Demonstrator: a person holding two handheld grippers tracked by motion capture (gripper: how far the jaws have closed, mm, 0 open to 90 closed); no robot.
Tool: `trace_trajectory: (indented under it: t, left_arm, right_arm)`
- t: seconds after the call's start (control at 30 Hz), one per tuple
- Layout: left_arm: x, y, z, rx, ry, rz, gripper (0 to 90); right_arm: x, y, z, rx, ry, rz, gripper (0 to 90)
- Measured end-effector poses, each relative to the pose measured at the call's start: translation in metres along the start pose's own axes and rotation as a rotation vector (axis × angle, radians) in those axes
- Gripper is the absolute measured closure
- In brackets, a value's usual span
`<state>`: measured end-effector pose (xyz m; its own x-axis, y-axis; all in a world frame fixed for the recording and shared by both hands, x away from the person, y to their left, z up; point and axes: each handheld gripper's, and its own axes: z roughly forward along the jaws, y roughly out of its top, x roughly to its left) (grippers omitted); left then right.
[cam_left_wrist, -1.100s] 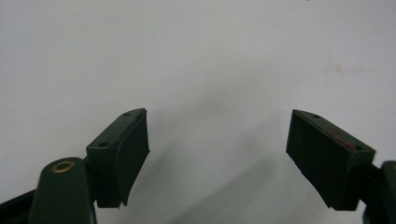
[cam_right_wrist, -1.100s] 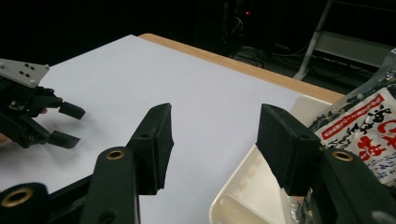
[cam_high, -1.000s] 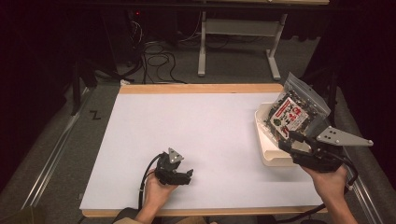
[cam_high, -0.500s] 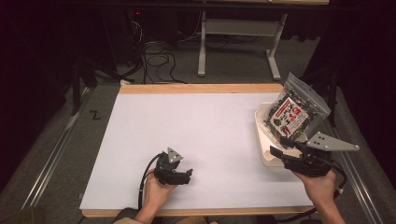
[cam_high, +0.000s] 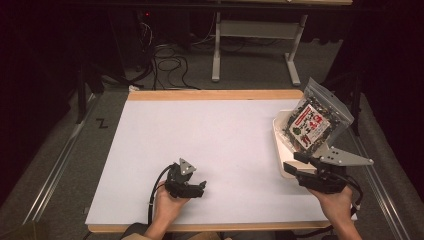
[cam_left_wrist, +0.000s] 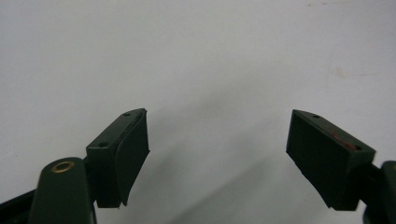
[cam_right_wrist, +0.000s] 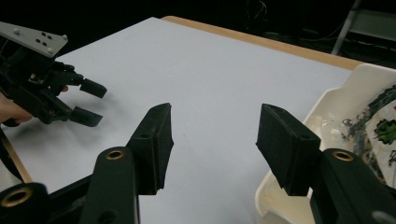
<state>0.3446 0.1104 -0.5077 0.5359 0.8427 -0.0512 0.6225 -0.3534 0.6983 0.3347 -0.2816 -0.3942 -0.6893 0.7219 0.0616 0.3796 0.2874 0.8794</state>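
Right gripper (cam_high: 296, 169) open, beside tray (cam_high: 278, 145), bag (cam_high: 311, 125) beyond

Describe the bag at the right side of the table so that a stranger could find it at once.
Look at the right edge of the white table, where a cream tray lies. The clear bag leans upright in it, showing dark contents and a red and white label, just beyond the open right gripper.

Tray (cam_high: 278, 132) at table's (cam_high: 210, 130) right edge; bag (cam_high: 312, 122) leans in tray. Right gripper (cam_high: 294, 169) just before tray's near end. Left gripper (cam_high: 200, 187) well left of tray, near front edge.
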Motion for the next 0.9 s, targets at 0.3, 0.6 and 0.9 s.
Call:
trace_trajectory:
  t: [0.3,0.6,0.9]
  left_arm:
    - [0.0,0.0,-0.001,-0.003,0.002,0.003,21.7]
    - [0.0,0.0,-0.001,-0.008,0.001,-0.002,21.7]
    - [-0.001,0.0,-0.001,-0.006,-0.001,0.001,21.7]
  right_arm:
    - [0.006,-0.005,0.014,0.035,0.027,-0.026,45.3]
    - [0.008,-0.007,0.028,0.069,0.067,-0.004,49.2]
    - [0.01,-0.008,0.043,0.083,0.044,-0.003,44.5]
